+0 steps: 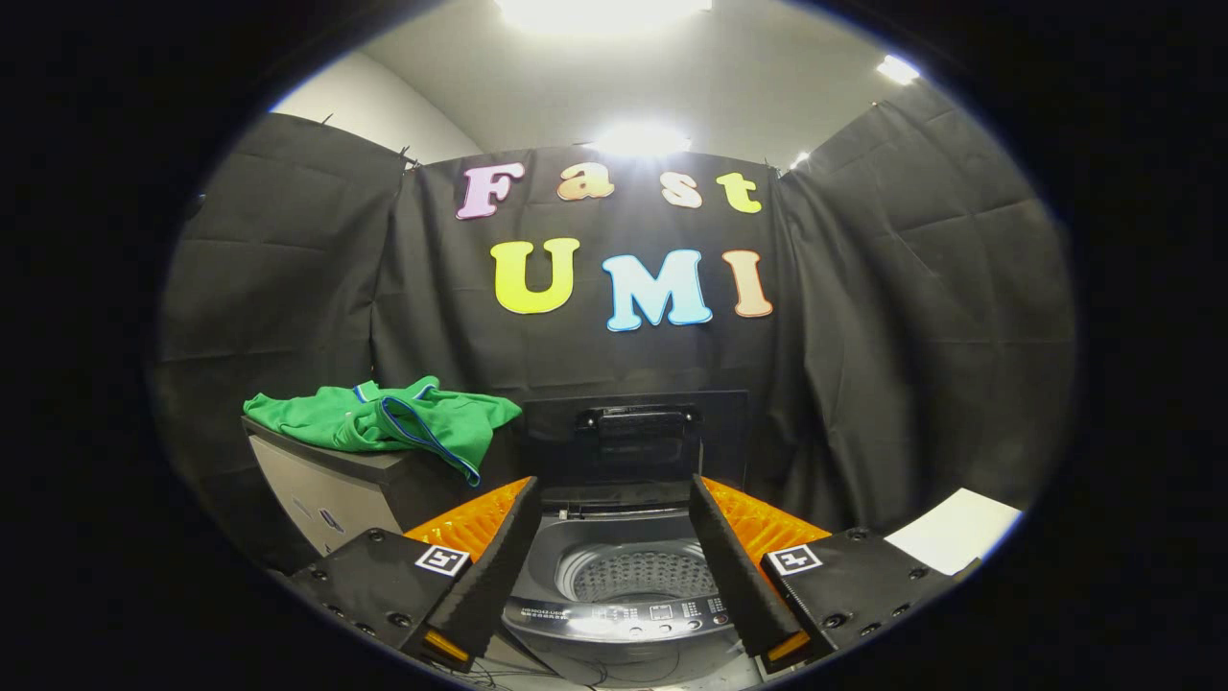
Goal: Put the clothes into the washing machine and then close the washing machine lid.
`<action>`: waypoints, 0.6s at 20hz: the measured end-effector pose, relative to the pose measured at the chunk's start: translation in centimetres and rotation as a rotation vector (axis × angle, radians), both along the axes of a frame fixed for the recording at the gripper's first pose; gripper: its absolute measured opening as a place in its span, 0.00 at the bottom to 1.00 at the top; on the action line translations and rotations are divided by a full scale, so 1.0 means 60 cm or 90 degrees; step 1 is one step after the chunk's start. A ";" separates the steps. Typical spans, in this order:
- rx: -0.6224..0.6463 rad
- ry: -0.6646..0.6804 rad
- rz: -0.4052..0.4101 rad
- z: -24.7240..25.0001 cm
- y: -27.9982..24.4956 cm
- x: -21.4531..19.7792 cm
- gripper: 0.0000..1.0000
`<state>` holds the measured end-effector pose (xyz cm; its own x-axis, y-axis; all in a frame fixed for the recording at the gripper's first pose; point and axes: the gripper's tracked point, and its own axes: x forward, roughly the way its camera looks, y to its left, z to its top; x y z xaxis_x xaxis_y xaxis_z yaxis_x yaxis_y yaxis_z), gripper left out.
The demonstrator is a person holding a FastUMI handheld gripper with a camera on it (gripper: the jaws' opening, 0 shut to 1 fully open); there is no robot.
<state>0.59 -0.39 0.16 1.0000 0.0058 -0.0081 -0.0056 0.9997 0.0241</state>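
Observation:
A green garment (pixel 384 420) with blue trim lies crumpled on top of a grey cabinet (pixel 331 489), off to the left beyond my left finger. Straight ahead stands the washing machine (pixel 624 614), its dark lid (pixel 638 437) raised upright at the back, and the perforated drum (pixel 638 574) shows between my fingers. My gripper (pixel 614 523) is open, held above the machine's front panel, with nothing between its fingers.
Black cloth walls enclose the booth behind and on both sides. A white flat surface (pixel 955 530) lies to the right of the right finger. The grey cabinet stands close against the machine's left side.

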 end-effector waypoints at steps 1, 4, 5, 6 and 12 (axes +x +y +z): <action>0.000 0.002 -0.001 -0.002 -0.002 0.002 0.97; -0.004 0.002 -0.001 0.002 -0.001 0.006 0.97; -0.006 0.001 0.002 0.003 0.000 0.009 0.97; -0.007 0.001 0.004 0.007 0.002 0.011 0.97; -0.005 -0.005 0.024 0.057 0.027 0.032 0.96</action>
